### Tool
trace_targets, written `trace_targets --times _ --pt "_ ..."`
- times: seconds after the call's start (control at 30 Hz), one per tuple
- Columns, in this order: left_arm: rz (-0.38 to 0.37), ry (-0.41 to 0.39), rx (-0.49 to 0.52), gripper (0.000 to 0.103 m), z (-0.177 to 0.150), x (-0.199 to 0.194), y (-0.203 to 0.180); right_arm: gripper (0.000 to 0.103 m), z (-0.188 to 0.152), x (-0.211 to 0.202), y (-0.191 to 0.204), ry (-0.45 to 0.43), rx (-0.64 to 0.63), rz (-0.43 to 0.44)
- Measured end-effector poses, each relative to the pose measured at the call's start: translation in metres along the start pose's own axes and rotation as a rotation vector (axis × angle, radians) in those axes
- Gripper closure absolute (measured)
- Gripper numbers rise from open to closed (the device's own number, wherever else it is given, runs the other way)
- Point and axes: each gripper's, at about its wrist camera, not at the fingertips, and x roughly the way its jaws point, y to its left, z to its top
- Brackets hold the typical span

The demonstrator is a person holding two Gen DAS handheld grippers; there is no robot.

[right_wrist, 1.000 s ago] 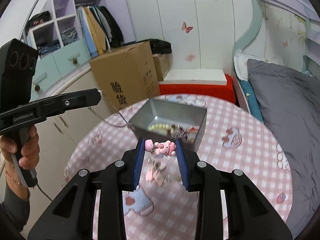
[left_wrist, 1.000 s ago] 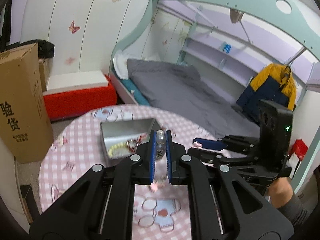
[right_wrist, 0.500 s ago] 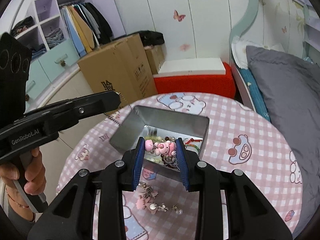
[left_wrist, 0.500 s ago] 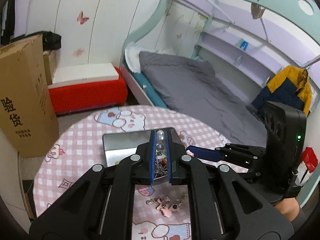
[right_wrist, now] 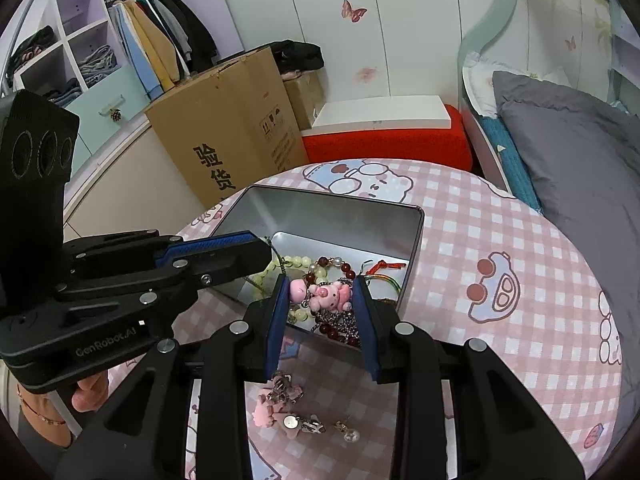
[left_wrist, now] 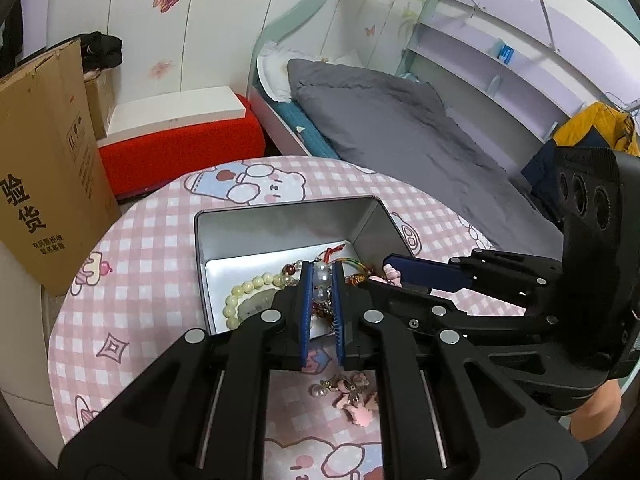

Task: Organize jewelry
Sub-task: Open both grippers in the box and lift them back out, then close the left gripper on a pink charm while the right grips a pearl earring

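An open metal tin [left_wrist: 280, 228] [right_wrist: 332, 216] on the pink checked table holds bead bracelets [left_wrist: 248, 292] and cords. My left gripper [left_wrist: 320, 276] is shut on a pearl bead piece [left_wrist: 321, 278], its tips over the tin's near edge; a thin chain [right_wrist: 280, 268] hangs from it into the tin. My right gripper [right_wrist: 322, 292] is shut on a pink pig charm [right_wrist: 326, 292], also above the tin's near side. Loose pink charms and an earring [right_wrist: 292, 412] [left_wrist: 352, 396] lie on the table just in front of the tin.
A cardboard box [right_wrist: 224, 132] and a red stool with a white top [left_wrist: 180, 136] stand beyond the round table's [right_wrist: 500, 240] far edge. A bed with a grey blanket [left_wrist: 400, 128] lies to the right. A person's hand [right_wrist: 88, 392] grips the left tool.
Both grippers came down and forward over the tin, each still holding its piece. The tin now looks larger and closer in both views.
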Motion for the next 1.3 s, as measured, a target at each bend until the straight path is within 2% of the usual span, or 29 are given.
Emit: trace_targets --times 0.3,0.33,0.4,0.43,0.47,0.7,0.87,1.07,1.3 --pt "0.014 0.012 -0.008 0.092 -0.008 -0.01 0.0 0.073 -0.003 -0.012 0.004 -0.01 -0.008 0.01" --pt "0.016 0.01 -0.006 0.09 -0.009 -0.012 0.0 0.073 -0.005 -0.017 0.005 -0.015 -0.012 0.013" --pt "0.022 0.003 0.003 0.071 -0.013 -0.019 -0.002 0.073 -0.007 -0.024 0.005 -0.026 -0.017 0.013" --pt "0.033 -0.01 0.005 0.05 -0.016 -0.024 -0.004 0.073 -0.01 -0.029 0.005 -0.032 -0.02 0.013" --pt "0.042 -0.029 0.007 0.047 -0.019 -0.028 -0.005 0.073 -0.013 -0.034 0.005 -0.037 -0.026 0.01" --pt "0.079 -0.065 0.063 0.047 -0.044 -0.048 -0.023 0.073 -0.037 -0.055 0.004 -0.052 -0.052 -0.016" --pt "0.114 -0.054 0.114 0.047 -0.071 -0.045 -0.04 0.072 -0.062 -0.057 -0.001 -0.034 -0.068 -0.048" --pt "0.099 0.022 0.078 0.047 -0.091 -0.023 -0.042 0.072 -0.085 -0.047 -0.007 0.007 -0.051 -0.049" --pt "0.112 0.063 0.036 0.047 -0.095 -0.004 -0.043 0.072 -0.1 -0.043 -0.016 0.021 -0.04 -0.047"
